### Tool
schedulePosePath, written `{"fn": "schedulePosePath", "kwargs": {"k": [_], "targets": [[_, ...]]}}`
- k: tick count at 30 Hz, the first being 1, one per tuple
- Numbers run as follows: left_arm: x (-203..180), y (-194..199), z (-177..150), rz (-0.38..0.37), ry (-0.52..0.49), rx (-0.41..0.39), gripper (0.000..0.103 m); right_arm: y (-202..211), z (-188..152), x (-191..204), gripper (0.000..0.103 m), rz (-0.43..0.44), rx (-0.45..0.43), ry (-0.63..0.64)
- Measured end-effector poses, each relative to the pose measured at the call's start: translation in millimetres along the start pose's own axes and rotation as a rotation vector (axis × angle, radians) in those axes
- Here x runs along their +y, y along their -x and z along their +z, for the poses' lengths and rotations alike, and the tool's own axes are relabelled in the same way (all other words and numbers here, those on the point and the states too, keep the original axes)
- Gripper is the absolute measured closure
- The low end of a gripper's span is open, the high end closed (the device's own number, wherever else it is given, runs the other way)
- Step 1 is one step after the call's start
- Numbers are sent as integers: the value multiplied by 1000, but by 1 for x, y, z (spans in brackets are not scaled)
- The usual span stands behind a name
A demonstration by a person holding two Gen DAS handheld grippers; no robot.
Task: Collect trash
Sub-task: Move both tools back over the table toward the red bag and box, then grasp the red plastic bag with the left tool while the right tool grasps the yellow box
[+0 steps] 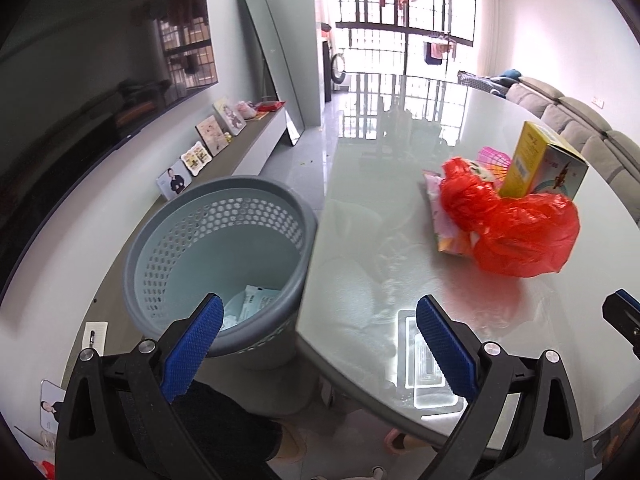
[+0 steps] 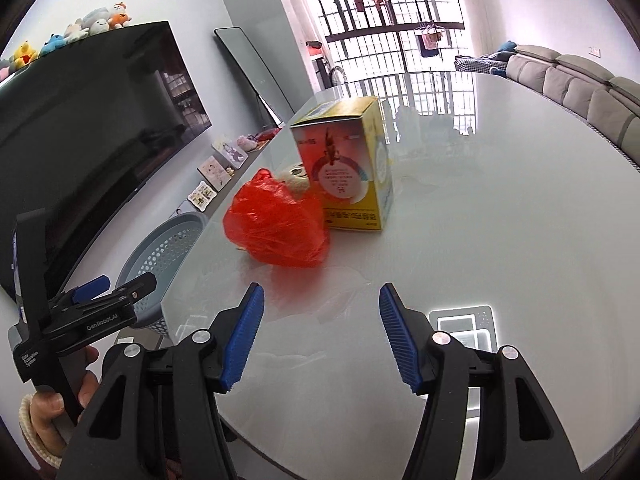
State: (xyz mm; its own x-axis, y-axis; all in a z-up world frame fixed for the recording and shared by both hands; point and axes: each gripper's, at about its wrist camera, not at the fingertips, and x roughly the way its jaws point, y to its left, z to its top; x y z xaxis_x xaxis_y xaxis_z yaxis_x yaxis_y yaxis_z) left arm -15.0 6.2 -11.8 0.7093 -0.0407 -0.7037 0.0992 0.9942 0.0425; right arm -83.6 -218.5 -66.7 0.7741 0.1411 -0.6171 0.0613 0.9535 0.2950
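A crumpled red plastic bag [image 1: 516, 228] lies on the glossy round table [image 1: 380, 184], over a pink snack wrapper [image 1: 442, 220] and beside an upright yellow box [image 1: 540, 164]. A pink plastic item [image 1: 496, 162] sits behind them. The grey perforated bin [image 1: 216, 256] stands on the floor at the table's left edge with white packets inside. My left gripper [image 1: 320, 344] is open and empty, spanning the bin rim and table edge. My right gripper [image 2: 320, 336] is open and empty over the table, just short of the red bag [image 2: 276, 228] and the box [image 2: 352, 168]. The bin [image 2: 164, 256] and the left gripper [image 2: 104, 292] show at left.
A large TV [image 2: 80, 140] hangs on the left wall over a low shelf [image 1: 240, 148] with picture frames. A mirror [image 1: 272, 64] leans on the wall. A grey sofa [image 2: 580, 88] runs behind the table at the right.
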Motion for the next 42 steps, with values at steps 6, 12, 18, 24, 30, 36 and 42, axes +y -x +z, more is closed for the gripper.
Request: {"fn": "schedulePosePath", "kwargs": {"k": [6,12,18,24,30,36,42], "targets": [[-27,5,14,-53,-21,-11,8,2,9,-40,45,-48,-14,-60],[-49,10,48,-57,-18,-60,6,6,21,-69,45,-65,-35,-112],[-67,-6,83,-70,-11,-55,6,8,32,-85,45,-61,-46,-134],[-91,-33,101,-110,-4,9,6,7,47,-102,45,-64,-52,-145],[-107,-53,85,-105,-40,74,6,0,60,-109,45,-58,-49,-145],[-98,-74,62,-88,-26,139,6,-15,65,-102,45,-34,-30,-126],[-95,-83,47,-94,-26,152,6,-30,66,-93,45,-13,-10,-113]]}}
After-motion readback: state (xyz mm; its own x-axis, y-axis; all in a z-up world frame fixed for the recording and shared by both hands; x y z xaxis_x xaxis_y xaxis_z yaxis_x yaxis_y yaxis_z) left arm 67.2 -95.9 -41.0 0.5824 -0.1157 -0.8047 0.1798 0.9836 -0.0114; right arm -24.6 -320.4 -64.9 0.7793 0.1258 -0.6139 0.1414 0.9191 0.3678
